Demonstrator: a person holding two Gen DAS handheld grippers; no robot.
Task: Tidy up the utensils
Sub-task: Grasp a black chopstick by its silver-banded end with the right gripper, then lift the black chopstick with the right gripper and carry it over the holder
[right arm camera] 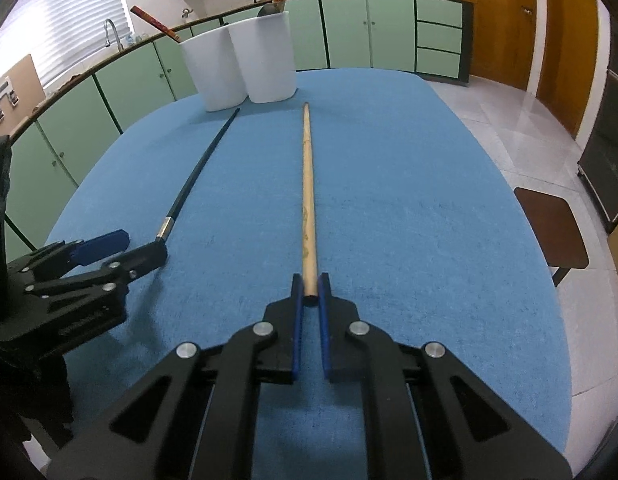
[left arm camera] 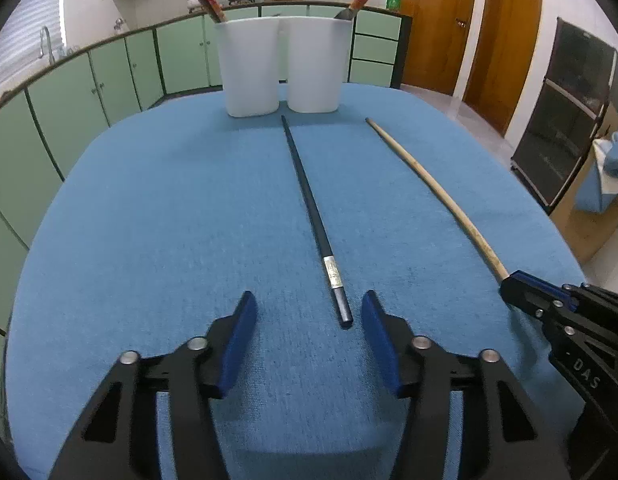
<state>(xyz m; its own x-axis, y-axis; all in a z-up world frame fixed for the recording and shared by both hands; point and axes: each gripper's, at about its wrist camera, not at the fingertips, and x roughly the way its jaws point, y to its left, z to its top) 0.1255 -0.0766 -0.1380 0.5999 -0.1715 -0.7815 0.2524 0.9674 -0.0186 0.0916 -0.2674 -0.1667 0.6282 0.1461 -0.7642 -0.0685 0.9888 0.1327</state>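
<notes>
Pale green cabinets (left arm camera: 109,76) line the tiled kitchen wall, with wooden doors (left arm camera: 505,36) and a bright blinded window (right arm camera: 69,20).

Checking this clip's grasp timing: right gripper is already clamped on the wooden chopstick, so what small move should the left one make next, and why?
Probably close the left gripper on the black chopstick. Its near end already lies between the open blue pads, untouched, while the right gripper is shut on the wooden chopstick. Both white cups stand ahead on the blue cloth.
</notes>
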